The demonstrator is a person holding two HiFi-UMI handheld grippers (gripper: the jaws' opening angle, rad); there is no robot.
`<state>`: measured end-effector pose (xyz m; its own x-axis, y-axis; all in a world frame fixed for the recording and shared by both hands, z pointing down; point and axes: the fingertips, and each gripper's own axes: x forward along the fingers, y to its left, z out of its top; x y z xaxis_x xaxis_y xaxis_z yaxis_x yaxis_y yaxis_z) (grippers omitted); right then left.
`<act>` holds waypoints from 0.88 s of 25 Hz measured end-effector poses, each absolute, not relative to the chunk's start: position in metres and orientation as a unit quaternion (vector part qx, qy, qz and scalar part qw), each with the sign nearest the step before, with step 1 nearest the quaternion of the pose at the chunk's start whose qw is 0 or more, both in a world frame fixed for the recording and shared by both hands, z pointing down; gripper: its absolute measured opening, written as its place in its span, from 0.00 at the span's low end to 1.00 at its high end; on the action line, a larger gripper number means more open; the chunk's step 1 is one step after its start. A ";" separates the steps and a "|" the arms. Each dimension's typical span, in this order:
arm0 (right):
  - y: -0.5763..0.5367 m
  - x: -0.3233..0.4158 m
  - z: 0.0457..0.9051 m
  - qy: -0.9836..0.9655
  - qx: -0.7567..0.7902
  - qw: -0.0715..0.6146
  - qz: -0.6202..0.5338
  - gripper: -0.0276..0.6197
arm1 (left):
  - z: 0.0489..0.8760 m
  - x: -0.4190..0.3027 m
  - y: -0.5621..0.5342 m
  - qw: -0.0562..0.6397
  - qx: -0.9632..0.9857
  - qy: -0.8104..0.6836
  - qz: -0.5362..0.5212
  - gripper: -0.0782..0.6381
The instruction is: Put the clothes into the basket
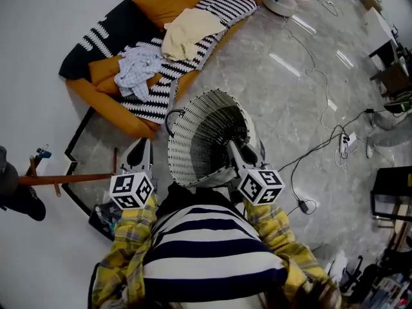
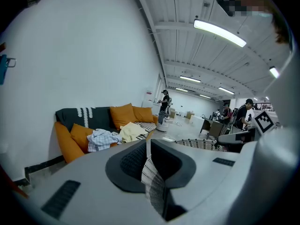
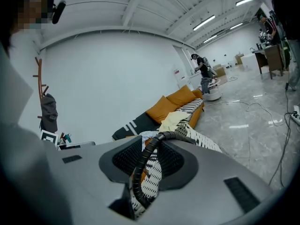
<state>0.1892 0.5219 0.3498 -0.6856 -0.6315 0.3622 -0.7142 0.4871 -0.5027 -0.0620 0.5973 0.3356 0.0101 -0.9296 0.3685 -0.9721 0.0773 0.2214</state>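
— Jaws: what are they doing on each side?

— Both are clamped on the woven basket [image 1: 193, 140]. The left gripper [image 2: 148, 146] pinches a thin strip of its white weave, pads nearly meeting. The right gripper [image 3: 151, 146] is closed on the dark wrapped handle [image 3: 140, 172], with some of the weave caught alongside it. The basket hangs between them in front of the person, above the floor.

— Anything in it?

— No clothes that I can see from the head view. The inside looks bare, though the deep end is in shadow.

— And the clothes?

— On the orange sofa [image 1: 109, 105], well apart from the basket. A pale checked shirt [image 1: 137, 68] is crumpled on the striped throw [image 1: 161, 89], and a cream garment [image 1: 188, 32] lies further along it.

— How would they handle?

— Light, limp and not fragile, I'd judge. They will sag and trail from any pinch, so a bunched fold near the middle of each heap should lift more cloth than a loose edge. The throw underneath is soft too and might be caught in the same pinch. The basket looks light but springy, and its thin weave may flex in the left grip.
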 end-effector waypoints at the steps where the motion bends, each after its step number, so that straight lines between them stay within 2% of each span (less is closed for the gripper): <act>1: 0.522 0.188 0.349 -0.859 0.393 0.063 0.321 0.22 | 0.336 -0.065 0.596 0.214 0.678 -0.701 0.049 0.17; 22: 0.479 0.185 0.337 -0.825 0.479 0.045 0.295 0.22 | 0.355 -0.108 0.539 0.211 0.731 -0.647 0.050 0.17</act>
